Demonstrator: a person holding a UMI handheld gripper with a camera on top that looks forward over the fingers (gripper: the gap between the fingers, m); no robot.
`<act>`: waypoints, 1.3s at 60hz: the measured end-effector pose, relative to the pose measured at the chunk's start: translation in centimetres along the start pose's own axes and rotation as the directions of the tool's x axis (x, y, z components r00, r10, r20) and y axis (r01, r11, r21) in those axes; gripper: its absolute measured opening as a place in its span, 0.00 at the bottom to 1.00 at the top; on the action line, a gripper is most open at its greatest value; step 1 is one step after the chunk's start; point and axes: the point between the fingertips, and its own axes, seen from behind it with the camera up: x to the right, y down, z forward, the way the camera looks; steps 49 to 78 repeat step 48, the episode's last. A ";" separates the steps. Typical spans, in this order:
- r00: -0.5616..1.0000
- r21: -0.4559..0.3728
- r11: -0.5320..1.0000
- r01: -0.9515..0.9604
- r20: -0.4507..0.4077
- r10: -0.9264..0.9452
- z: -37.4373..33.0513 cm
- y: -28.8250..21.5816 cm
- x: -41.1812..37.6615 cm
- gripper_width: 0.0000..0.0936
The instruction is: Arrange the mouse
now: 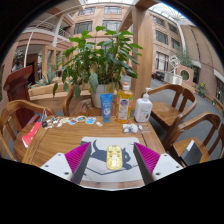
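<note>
A small gold-yellow mouse (114,157) lies on a grey mouse mat (97,150) printed with a dark cat shape, on a wooden table (60,140). My gripper (113,160) is open. Its magenta pads (78,157) stand on either side of the mouse with a gap on each side. The mouse rests on the mat between the fingers, not gripped.
Beyond the mat stand a blue tube (106,105), a yellow bottle (124,103) and a white bottle (143,108), with small items (131,127) beside them. A large potted plant (100,60) stands behind. A red object (32,131) lies at the left. Wooden chairs (178,100) surround the table.
</note>
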 end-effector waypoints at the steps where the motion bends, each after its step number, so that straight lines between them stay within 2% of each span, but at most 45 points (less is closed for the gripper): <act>1: 1.000 0.005 1.000 0.003 -0.003 -0.003 -0.9 -0.3 0.0 0.92; 18: 0.999 0.110 0.993 0.044 -0.029 -0.042 -14.7 -3.3 -1.2 0.92; 32: 0.998 0.122 0.991 0.063 -0.038 -0.058 -21.5 -1.8 -1.4 0.91; 48: 0.995 0.115 0.989 0.087 -0.056 -0.081 -24.6 0.2 -1.0 0.91; 78: 0.995 0.115 0.989 0.087 -0.056 -0.081 -24.6 0.2 -1.0 0.91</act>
